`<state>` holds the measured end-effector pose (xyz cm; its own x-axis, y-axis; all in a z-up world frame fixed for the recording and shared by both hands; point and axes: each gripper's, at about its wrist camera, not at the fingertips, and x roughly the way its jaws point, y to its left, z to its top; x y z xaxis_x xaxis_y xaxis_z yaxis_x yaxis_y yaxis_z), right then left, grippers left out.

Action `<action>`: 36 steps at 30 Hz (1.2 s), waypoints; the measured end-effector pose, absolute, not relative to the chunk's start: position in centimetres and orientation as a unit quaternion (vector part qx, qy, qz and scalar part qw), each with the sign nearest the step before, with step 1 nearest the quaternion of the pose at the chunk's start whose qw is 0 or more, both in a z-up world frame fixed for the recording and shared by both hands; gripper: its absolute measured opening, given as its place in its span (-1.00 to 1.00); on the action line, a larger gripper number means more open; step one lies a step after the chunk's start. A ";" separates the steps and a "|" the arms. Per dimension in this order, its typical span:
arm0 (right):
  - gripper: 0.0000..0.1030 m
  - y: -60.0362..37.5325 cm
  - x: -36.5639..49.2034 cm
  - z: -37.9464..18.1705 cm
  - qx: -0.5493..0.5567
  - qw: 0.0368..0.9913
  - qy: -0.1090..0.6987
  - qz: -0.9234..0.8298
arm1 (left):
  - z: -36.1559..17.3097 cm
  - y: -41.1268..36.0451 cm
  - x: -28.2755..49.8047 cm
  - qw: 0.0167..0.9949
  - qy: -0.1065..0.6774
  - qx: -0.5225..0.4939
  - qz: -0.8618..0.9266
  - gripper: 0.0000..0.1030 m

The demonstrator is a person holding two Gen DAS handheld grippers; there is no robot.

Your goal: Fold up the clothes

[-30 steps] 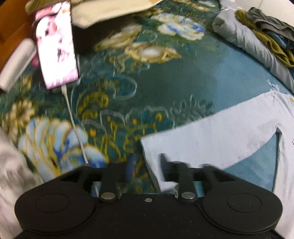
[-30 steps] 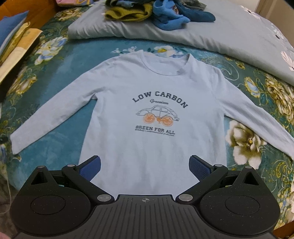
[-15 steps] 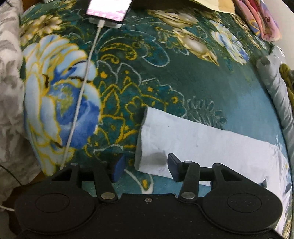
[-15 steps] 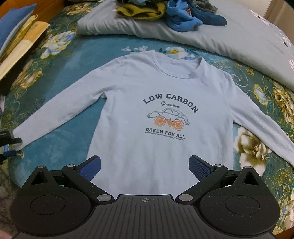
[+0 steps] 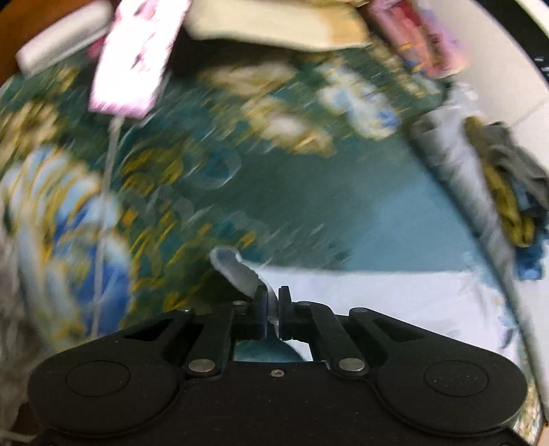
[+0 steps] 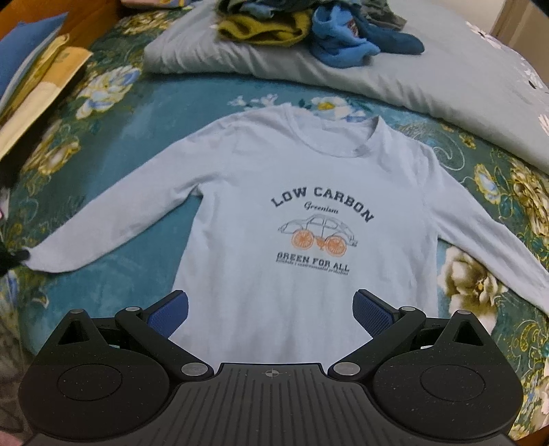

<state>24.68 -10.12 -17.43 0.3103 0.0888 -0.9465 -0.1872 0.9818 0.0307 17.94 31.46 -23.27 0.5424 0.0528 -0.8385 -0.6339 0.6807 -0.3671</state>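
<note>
A pale blue long-sleeved shirt (image 6: 308, 171) printed "LOW CARBON" lies flat, front up, on the floral bedspread (image 6: 130, 151). My left gripper (image 5: 272, 291) has its jaws closing tight on the cuff (image 5: 236, 271) of the shirt's left sleeve (image 5: 377, 295); the cuff curls up out of the pinch. In the right wrist view that gripper shows as a dark shape (image 6: 12, 259) at the sleeve's end. My right gripper (image 6: 271, 305) hovers open above the shirt's hem, nothing between its blue pads (image 6: 372, 314).
A phone (image 5: 133, 58) with a white cable (image 5: 106, 185) lies on the bed beyond the sleeve. A grey folded quilt (image 6: 446, 79) carries a heap of clothes (image 6: 308, 31) behind the shirt. Pillows and cushions (image 6: 34, 85) are stacked at the left.
The left gripper's jaws, open around the sleeve cuff half a second ago, have shut on it and lifted it slightly. The right gripper has stayed put and open.
</note>
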 end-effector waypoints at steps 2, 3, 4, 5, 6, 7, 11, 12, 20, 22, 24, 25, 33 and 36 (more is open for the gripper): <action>1.00 -10.3 25.0 -16.9 -0.036 0.815 0.573 0.082 | -21.4 31.1 19.7 0.829 0.407 -0.335 0.189 -0.96; 1.00 -10.5 25.0 -16.6 -0.032 0.819 0.568 0.080 | -20.4 30.7 20.7 0.839 0.396 -0.331 0.175 -0.96; 1.00 -10.8 25.1 -16.2 -0.028 0.822 0.563 0.077 | -19.3 30.2 21.8 0.848 0.386 -0.325 0.159 -0.96; 1.00 -11.1 25.1 -15.9 -0.025 0.826 0.559 0.074 | -18.3 29.6 22.9 0.858 0.376 -0.320 0.145 -0.97; 1.00 -11.7 25.2 -15.7 -0.020 0.829 0.555 0.069 | -17.3 28.8 24.1 0.867 0.366 -0.313 0.127 -0.97; 1.00 -12.4 25.2 -15.5 -0.015 0.832 0.551 0.063 | -16.2 27.8 25.3 0.875 0.358 -0.307 0.109 -0.97; 1.00 -16.2 25.1 -15.4 0.017 0.839 0.544 0.023 | -12.4 22.6 30.4 0.903 0.324 -0.281 0.031 -1.00; 1.00 -17.3 25.1 -15.5 0.027 0.840 0.542 0.013 | -11.7 20.9 31.7 0.907 0.318 -0.275 0.011 -1.00; 1.00 -26.4 24.7 -17.8 0.078 0.831 0.550 -0.026 | -10.3 6.8 38.2 0.913 0.334 -0.223 -0.074 -1.00; 1.00 -28.5 24.9 -18.4 0.087 0.828 0.553 -0.028 | -11.4 4.4 37.9 0.908 0.357 -0.210 -0.067 -1.00; 1.00 -29.8 25.1 -18.9 0.093 0.827 0.554 -0.026 | -12.6 3.3 37.4 0.902 0.379 -0.199 -0.051 -1.00; 1.00 -30.4 25.5 -19.2 0.095 0.826 0.555 -0.022 | -13.2 3.1 37.1 0.899 0.389 -0.195 -0.039 -1.00; 1.00 -27.4 31.4 -21.8 0.100 0.821 0.553 0.104 | -16.0 6.6 33.1 0.881 0.434 -0.172 0.074 -0.35; 1.00 -22.9 33.9 -22.5 0.103 0.813 0.554 0.150 | -16.9 9.4 31.1 0.873 0.447 -0.165 0.103 0.02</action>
<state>33.91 -22.91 -22.46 0.3422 0.3568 -0.8692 -0.1294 0.9342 0.3325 31.10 9.43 -16.89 0.5789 0.0331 -0.8147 -0.3281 0.9241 -0.1956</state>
